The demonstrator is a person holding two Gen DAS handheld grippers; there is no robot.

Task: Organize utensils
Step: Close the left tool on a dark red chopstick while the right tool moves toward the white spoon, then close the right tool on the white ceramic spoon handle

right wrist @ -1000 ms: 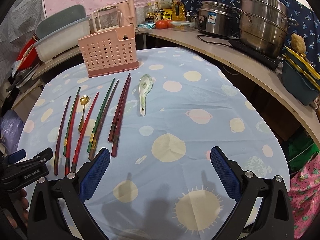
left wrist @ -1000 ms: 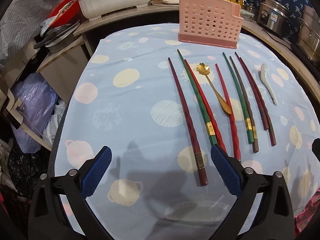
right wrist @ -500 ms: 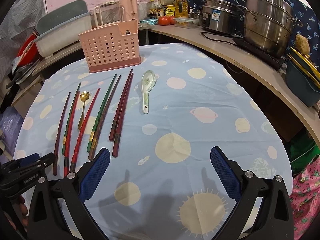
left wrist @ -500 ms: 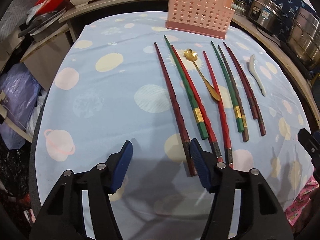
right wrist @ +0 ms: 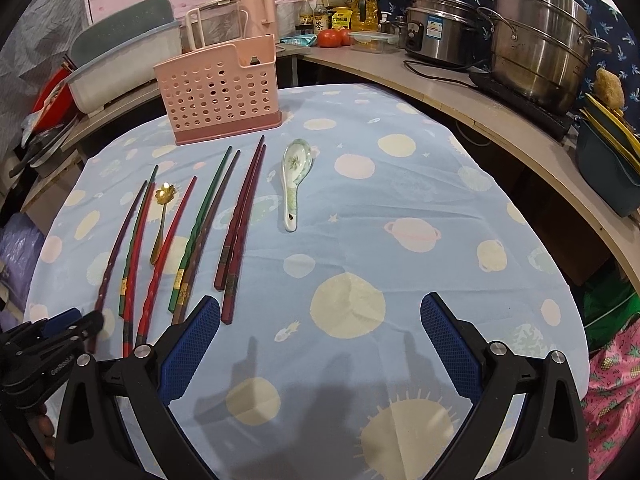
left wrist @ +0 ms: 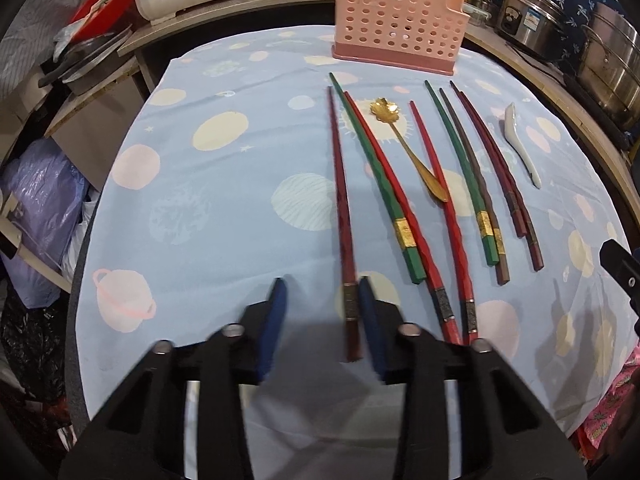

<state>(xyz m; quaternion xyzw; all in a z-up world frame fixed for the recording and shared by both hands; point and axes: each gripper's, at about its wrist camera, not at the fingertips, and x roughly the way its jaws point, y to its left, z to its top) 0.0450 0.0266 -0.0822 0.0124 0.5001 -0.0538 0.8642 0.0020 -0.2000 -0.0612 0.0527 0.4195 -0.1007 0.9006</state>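
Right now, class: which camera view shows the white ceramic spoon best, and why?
The right wrist view: the ceramic spoon lies open to the camera, so its bowl, green pattern and whole handle show. In the left wrist view the spoon sits near the right edge, seen nearly edge-on as a thin white sliver with no pattern visible.

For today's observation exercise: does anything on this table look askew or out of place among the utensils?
The gold spoon lies slanted among the otherwise roughly parallel chopsticks, its handle tip against the red chopstick. The chopsticks are mixed rather than paired by colour. The pink holder appears empty. Nothing looks spilled or broken.
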